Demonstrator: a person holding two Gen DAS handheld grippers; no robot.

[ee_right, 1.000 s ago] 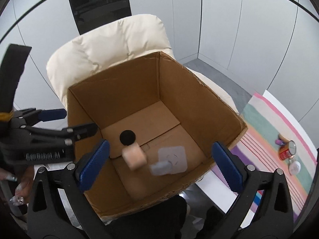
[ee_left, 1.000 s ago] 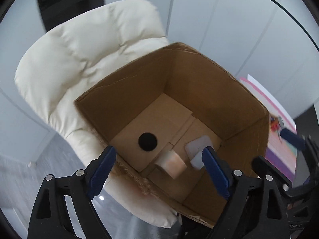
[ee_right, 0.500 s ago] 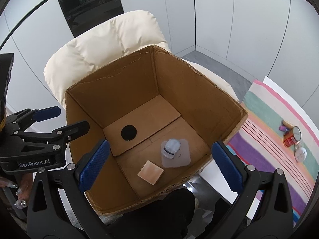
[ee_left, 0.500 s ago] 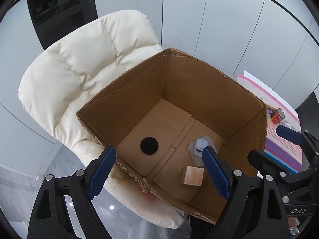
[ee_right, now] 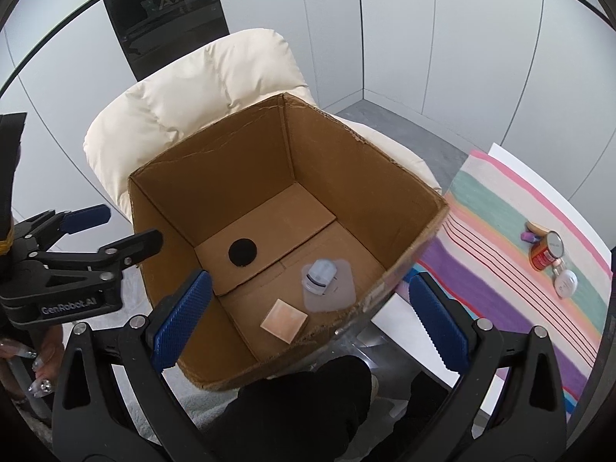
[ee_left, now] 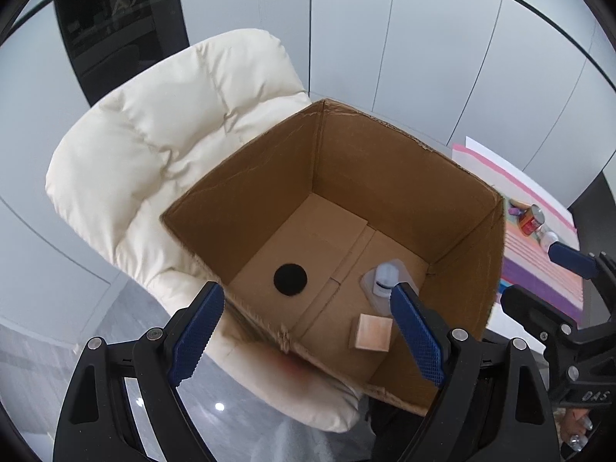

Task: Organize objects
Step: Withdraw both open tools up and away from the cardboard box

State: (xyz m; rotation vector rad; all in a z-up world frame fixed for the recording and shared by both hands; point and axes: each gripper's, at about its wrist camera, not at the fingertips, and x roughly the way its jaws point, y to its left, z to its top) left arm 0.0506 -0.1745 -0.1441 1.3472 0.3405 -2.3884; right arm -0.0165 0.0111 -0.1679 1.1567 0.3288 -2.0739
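Left gripper [ee_left: 304, 331]: one; jaws spread wide with nothing between them, held above the near corner of the box.
Right gripper [ee_right: 308, 321]: one; jaws spread wide and empty, over the box's near rim.
Cardboard box [ee_right: 215, 177]: one, open at the top, standing on the chair seat.
Things inside the box: three on the floor of it. One small wooden block [ee_right: 284, 321] lies flat near the near wall; one white bottle in a clear blister pack [ee_right: 321, 275] lies just beside it, apart from it; one black round disc [ee_right: 242, 252] lies on the raised inner flap, well apart from both.
Chair [ee_left: 165, 142]: one, cream and padded, its back rising behind the box.
Table [ee_right: 389, 317]: one, white, to the right of the box, covered by one striped cloth [ee_right: 512, 292].
Things left on the cloth: one red can [ee_right: 544, 252], one small white round container [ee_right: 565, 284] touching it or just beside it, one small purple piece [ee_right: 526, 236] behind the can.
In the way: the box's tall walls stand between the jaws and the three things inside.
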